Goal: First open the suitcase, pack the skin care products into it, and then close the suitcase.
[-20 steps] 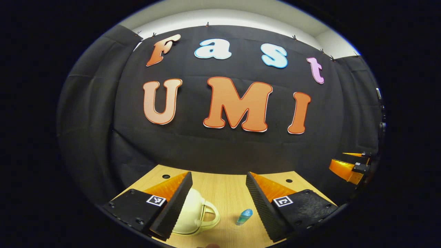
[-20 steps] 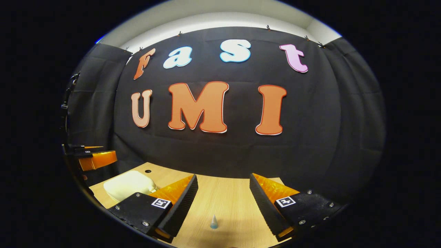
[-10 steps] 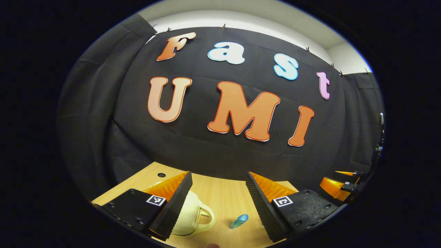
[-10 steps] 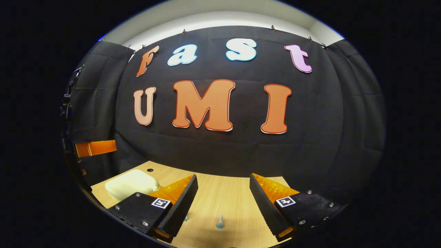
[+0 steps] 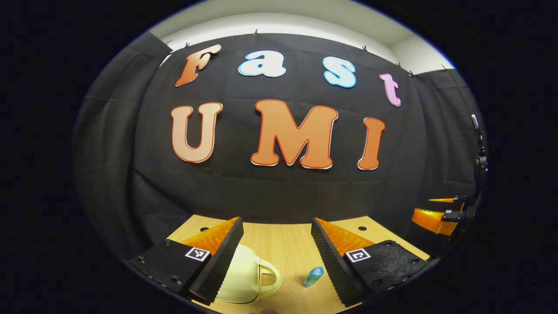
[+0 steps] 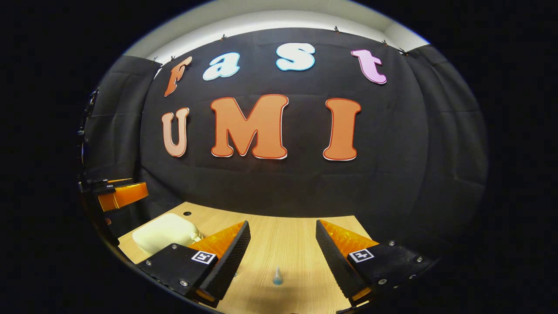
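Judging by the cream suitcase [image 5: 244, 279] lying closed toward the desk's [image 6: 287, 244] left edge and the small blue bottle [image 5: 313, 276] loose beside it, nothing is done yet: left gripper [image 5: 277, 261] and right gripper [image 6: 282, 261] both hover spread and empty.

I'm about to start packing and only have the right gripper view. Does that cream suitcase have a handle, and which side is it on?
Observer: Yes. In the left gripper view the cream suitcase has a looped handle on the side toward the blue bottle.
Operator: Is the left gripper gripping it?
Observer: No. The left gripper is open; the suitcase sits partly behind one of its fingers, with the handle showing in the gap between them.
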The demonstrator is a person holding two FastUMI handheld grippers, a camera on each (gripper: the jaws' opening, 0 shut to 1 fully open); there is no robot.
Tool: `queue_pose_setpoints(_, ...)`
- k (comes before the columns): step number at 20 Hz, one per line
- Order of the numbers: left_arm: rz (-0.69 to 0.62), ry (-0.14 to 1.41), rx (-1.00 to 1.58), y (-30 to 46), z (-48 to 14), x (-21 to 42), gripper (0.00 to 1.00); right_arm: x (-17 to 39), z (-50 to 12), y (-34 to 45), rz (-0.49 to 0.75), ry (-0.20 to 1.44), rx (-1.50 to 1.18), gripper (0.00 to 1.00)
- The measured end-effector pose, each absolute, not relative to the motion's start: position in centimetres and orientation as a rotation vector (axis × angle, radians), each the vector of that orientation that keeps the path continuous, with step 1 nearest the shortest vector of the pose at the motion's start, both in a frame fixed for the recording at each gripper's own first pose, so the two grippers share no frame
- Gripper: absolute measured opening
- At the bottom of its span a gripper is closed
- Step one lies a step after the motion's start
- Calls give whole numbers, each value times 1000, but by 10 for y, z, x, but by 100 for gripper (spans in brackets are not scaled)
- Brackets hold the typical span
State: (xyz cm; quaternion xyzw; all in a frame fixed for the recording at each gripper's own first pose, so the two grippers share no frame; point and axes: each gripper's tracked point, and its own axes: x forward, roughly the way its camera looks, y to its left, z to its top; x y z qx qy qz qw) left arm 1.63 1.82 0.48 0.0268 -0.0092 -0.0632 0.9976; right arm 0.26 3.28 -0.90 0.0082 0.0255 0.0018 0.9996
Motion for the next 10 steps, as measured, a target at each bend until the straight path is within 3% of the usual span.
queue_pose_setpoints(10,-60,117,378,54,-92,28,98,-9,-56,17,-33,192,67,96)
